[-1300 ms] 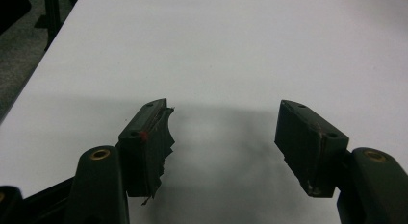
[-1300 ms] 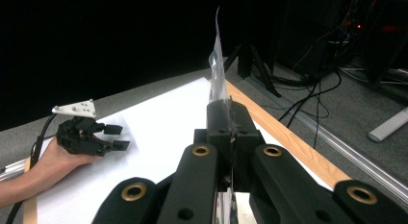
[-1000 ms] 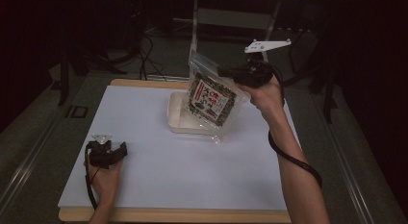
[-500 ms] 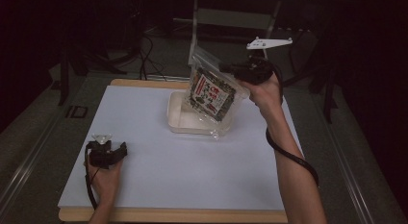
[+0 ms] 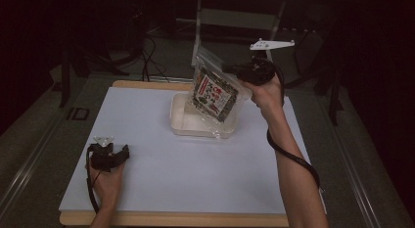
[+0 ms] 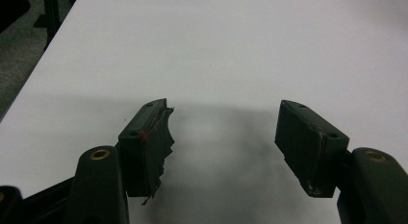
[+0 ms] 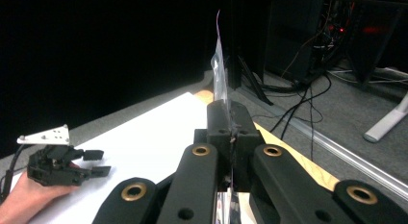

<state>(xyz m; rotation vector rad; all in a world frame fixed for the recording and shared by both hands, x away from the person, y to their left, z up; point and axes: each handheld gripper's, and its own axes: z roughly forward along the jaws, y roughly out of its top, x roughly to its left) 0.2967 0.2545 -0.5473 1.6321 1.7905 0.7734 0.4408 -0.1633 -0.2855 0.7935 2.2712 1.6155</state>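
Observation:
A clear plastic bag [image 5: 215, 93] with a green, red and white printed packet inside hangs tilted above a shallow white tray [image 5: 183, 121]. My right gripper [image 5: 233, 69] is shut on the bag's upper edge, held up at the back right. In the right gripper view the jaws [image 7: 231, 116] are pressed together on the thin clear film [image 7: 219, 60], which sticks up above them. My left gripper [image 5: 108, 154] rests low on the white table top near the front left. Its jaws [image 6: 223, 108] stand wide open with nothing between them.
The white table top [image 5: 161, 184] has a wooden rim along the front [image 5: 171, 219]. A metal stand [image 5: 198, 27] and cables [image 5: 147, 47] lie on the dark floor behind the table. The left gripper [image 7: 62, 164] and its hand lie farther off in the right gripper view.
My right gripper has lifted the bag a little higher over the tray. The left gripper has stayed where it was, open.

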